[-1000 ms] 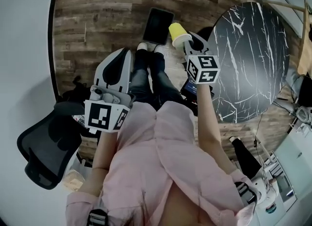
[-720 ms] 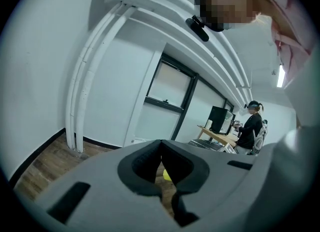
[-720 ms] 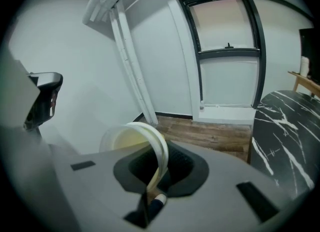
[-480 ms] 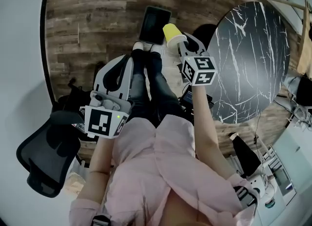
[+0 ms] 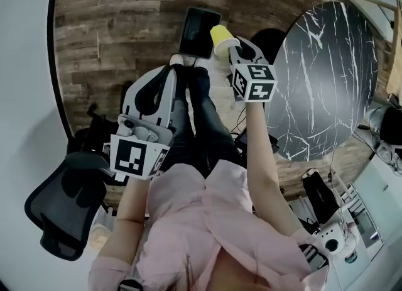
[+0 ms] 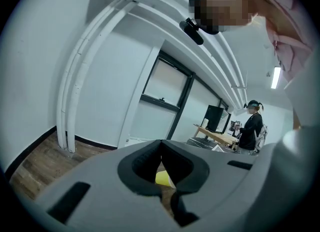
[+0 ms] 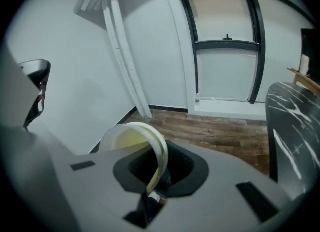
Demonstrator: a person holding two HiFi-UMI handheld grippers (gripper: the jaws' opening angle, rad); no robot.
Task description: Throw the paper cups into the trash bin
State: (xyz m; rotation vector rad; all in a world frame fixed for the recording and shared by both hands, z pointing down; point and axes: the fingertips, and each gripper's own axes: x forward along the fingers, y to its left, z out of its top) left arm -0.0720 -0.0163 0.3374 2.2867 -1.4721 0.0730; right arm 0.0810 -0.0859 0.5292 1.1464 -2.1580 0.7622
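My right gripper (image 5: 230, 44) has its jaws closed on the rim wall of the yellow paper cup (image 5: 220, 34). In the right gripper view the cup (image 7: 131, 138) hangs off the left of the fingertips, its mouth turned back toward the camera and one side of the rim pinched between the pads. So its long axis runs forward and to the left of the fingers, not in line with them.

The relation that matters is cup to trash bin (image 5: 196, 27). In the head view the dark bin sits on the wood floor just ahead of the right fingertips and a little to their left. The cup overlaps the bin's near right edge, so I judge it is at the opening or just short of it. I can't tell its height above the bin.

My left gripper (image 5: 169, 71) is held well back from the bin, with its jaws together on nothing. A sliver of yellow shows through their notch, and I can't identify it. The right hand is clearly nearer, so I judge the release is its job.
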